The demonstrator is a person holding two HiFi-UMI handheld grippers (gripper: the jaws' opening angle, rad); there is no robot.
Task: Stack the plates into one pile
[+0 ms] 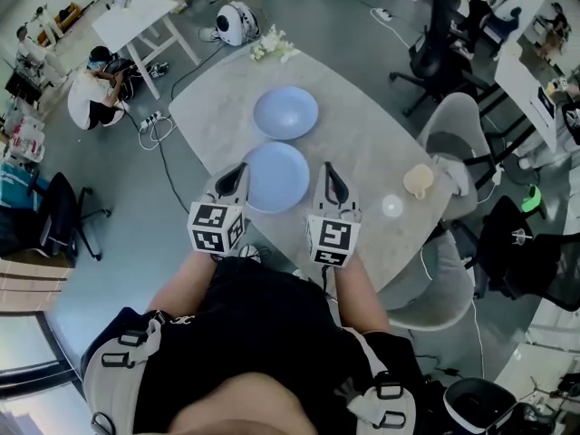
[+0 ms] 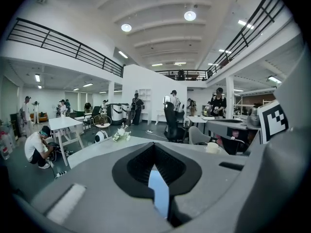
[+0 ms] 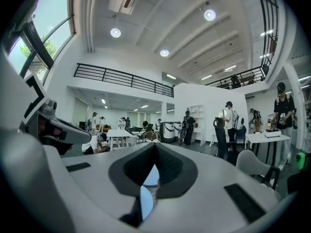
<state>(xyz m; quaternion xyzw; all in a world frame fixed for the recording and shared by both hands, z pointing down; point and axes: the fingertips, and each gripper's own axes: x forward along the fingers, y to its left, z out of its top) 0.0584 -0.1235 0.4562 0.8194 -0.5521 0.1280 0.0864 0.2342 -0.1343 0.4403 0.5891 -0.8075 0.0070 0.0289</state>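
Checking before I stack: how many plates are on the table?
2. The near plate lies close to the person; the far plate lies just beyond it. None seems hidden.

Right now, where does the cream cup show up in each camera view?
Head view: cream cup near the marble table's right edge.
Left gripper view: cream cup right of centre, at mid-height.
Right gripper view: not in it.
Shared landmark: the crouching person beside the white table, left of centre in all three.
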